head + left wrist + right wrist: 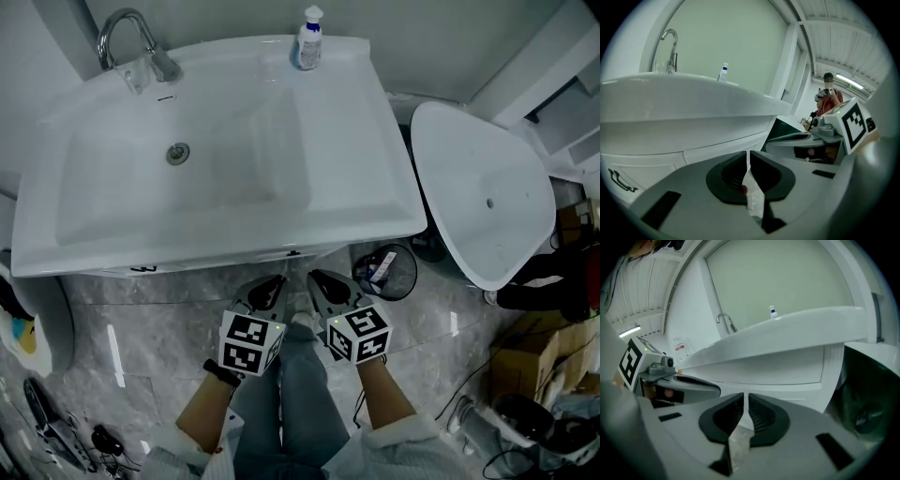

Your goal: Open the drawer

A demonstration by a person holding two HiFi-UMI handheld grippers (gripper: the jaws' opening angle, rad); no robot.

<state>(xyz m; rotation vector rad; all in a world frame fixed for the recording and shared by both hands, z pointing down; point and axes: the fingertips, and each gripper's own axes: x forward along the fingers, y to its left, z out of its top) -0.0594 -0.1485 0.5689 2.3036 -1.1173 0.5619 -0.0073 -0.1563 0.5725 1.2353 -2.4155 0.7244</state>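
Observation:
The white vanity under the basin (216, 159) shows its drawer front (693, 151) only in the gripper views, also as a flat white panel (778, 375), and it looks closed. My left gripper (272, 284) and right gripper (319, 278) hang side by side just below the basin's front edge, a short way from the drawer front. In the left gripper view the left gripper (748, 153) has its jaws together with nothing between them. The right gripper (746, 395) stands the same way, shut and empty. Neither touches the cabinet.
A faucet (131, 42) and a small bottle (308, 39) stand on the basin's rear rim. A white toilet lid (483, 192) is at the right, a wire waste bin (386, 272) beside the vanity. Boxes and cables (525, 375) crowd the right floor. A person (828, 91) stands far behind.

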